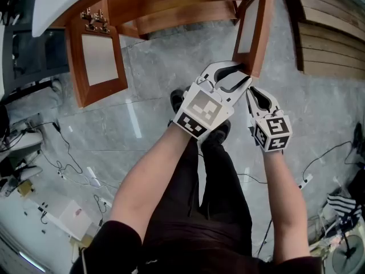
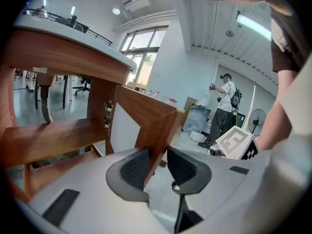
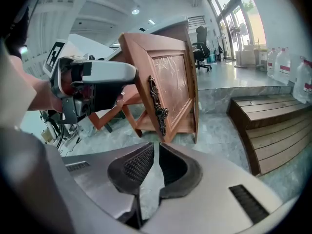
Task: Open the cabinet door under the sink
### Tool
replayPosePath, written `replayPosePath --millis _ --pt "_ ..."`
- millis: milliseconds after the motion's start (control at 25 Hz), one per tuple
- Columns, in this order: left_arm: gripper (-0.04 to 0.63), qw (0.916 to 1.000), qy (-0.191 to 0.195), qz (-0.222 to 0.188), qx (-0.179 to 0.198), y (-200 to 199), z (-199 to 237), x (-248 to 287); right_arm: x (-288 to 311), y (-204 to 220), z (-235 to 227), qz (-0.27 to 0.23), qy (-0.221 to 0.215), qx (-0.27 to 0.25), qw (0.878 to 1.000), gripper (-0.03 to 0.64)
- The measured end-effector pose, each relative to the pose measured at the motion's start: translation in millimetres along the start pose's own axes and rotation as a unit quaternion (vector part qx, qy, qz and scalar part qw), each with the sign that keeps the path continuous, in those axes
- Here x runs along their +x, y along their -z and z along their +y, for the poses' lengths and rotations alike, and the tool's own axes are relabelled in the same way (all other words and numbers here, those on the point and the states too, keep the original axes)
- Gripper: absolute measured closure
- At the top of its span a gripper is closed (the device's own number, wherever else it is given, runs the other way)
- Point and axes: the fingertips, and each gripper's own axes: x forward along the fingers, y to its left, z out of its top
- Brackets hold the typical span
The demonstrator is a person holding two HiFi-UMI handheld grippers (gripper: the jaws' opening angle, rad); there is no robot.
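The left tongs (image 2: 157, 162) are standing wide, straddling the free edge of the right cabinet door (image 2: 146, 111) without pinching, probably for guiding its swing; the right tongs (image 3: 156, 161), narrowly parted and empty, are hovering beside; the door is already standing open under the sink

Reddish-brown door (image 1: 266, 27), seemingly marbled grey floor (image 1: 154, 79)

Seen from above, the right door (image 1: 254, 27) stands open at one o'clock and the left door (image 1: 97, 56) at ten, with the cabinet shelf (image 1: 182, 16) between them. The left gripper (image 1: 244, 74) straddles the right door's lower edge (the right gripper (image 1: 252, 91) is just beside it). The wooden steps (image 1: 331, 33) lie at two.
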Motion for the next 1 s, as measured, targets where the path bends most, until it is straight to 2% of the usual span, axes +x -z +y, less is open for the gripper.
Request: replayPosePath --millis 240,440,560,680,840,1000 --pt "0.486 0.9992 0.030 0.013 0.021 -4.0 -22.6 23.1 -8.3 7.9 -13.0 -0.003 0.016 0.015 1.000 0.568" --pt "0.491 0.9993 0.025 0.025 0.012 -11.0 -21.2 9.2 -29.3 -2.5 -7.8 -0.005 0.024 0.028 0.999 0.569" --pt "0.503 0.9995 0.008 0.029 -0.009 -35.7 -12.6 -20.6 -53.1 -35.7 14.7 -0.014 0.017 0.037 0.999 0.572" --pt "0.506 0.9994 -0.012 0.028 -0.015 -75.7 -4.4 -55.7 -72.4 -81.3 43.2 -0.026 0.003 0.038 0.999 0.574" --pt "0.514 0.9977 -0.059 0.011 -0.032 -122.9 13.6 -114.2 -86.4 -134.6 82.1 -0.030 -0.011 0.018 0.999 0.575" --pt "0.515 0.9943 -0.088 0.006 -0.059 -148.7 25.9 -164.4 -96.7 -175.6 113.1 -0.032 -0.013 0.012 0.999 0.578"
